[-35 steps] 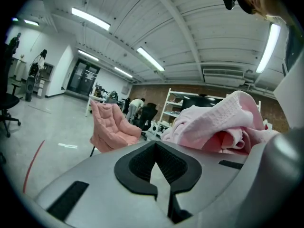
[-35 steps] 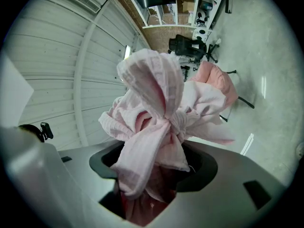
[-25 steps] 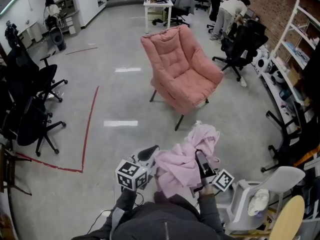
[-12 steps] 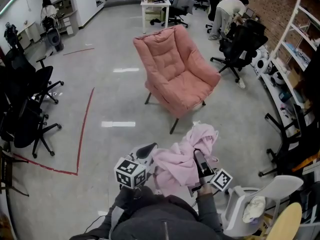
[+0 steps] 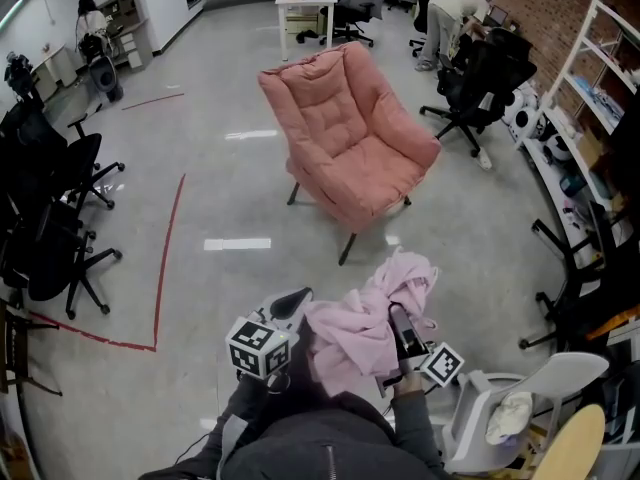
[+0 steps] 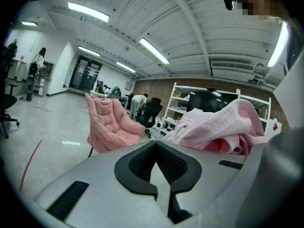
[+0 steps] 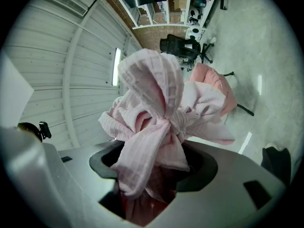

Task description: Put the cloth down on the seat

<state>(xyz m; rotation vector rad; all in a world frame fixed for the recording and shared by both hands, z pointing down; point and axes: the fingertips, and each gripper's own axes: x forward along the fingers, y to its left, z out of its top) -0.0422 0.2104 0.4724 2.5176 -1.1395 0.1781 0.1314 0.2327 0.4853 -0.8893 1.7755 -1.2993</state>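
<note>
A: Grip state?
B: Right tongs (image 5: 398, 320) clamped on the bunched pink cloth (image 5: 360, 323), held up close to the person, well apart from the pink armchair (image 5: 350, 133). Left tongs (image 5: 298, 298) closed, empty, just beside the cloth.
A: Doing it well?
B: Walk in, lower onto the seat (image 5: 378, 176), then release; don't drape the armrest.
A: Obstacles?
B: Nothing between. Black office chairs (image 5: 55, 238) left, white chair (image 5: 520, 393) right, red floor tape (image 5: 168, 258).

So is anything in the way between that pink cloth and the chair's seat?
Nothing visible. Only floor lies between the cloth, gripped in the right claw, and the pink armchair's seat.
</note>
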